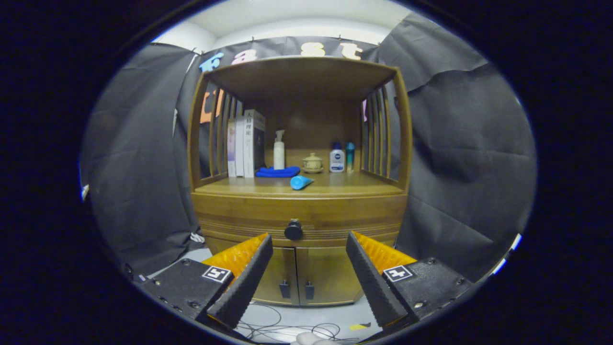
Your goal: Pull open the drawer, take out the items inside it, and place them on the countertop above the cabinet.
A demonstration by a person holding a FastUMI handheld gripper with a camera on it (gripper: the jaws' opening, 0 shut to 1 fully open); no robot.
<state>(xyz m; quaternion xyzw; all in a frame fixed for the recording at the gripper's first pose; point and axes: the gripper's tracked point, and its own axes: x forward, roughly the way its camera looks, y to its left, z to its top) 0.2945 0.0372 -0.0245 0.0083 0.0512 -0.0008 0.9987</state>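
Observation:
A wooden cabinet [301, 211] stands ahead of me. Its drawer [249, 218] is shut, with a dark round knob [293, 230] at its middle. My gripper [309, 244] is open, fingers spread wide and holding nothing. The knob sits just beyond and slightly above the gap between the fingertips, nearer the left finger. On the countertop [354, 184] above the drawer a light blue tube [301, 181] lies on its side near the front edge. The drawer's inside is hidden.
On the countertop stand several books [245, 143], a white pump bottle [279, 150], a folded blue cloth [278, 171], a small lidded pot [312, 163] and two small bottles [343, 157]. Two lower doors [297, 280] are shut. Cables [287, 328] lie on the floor.

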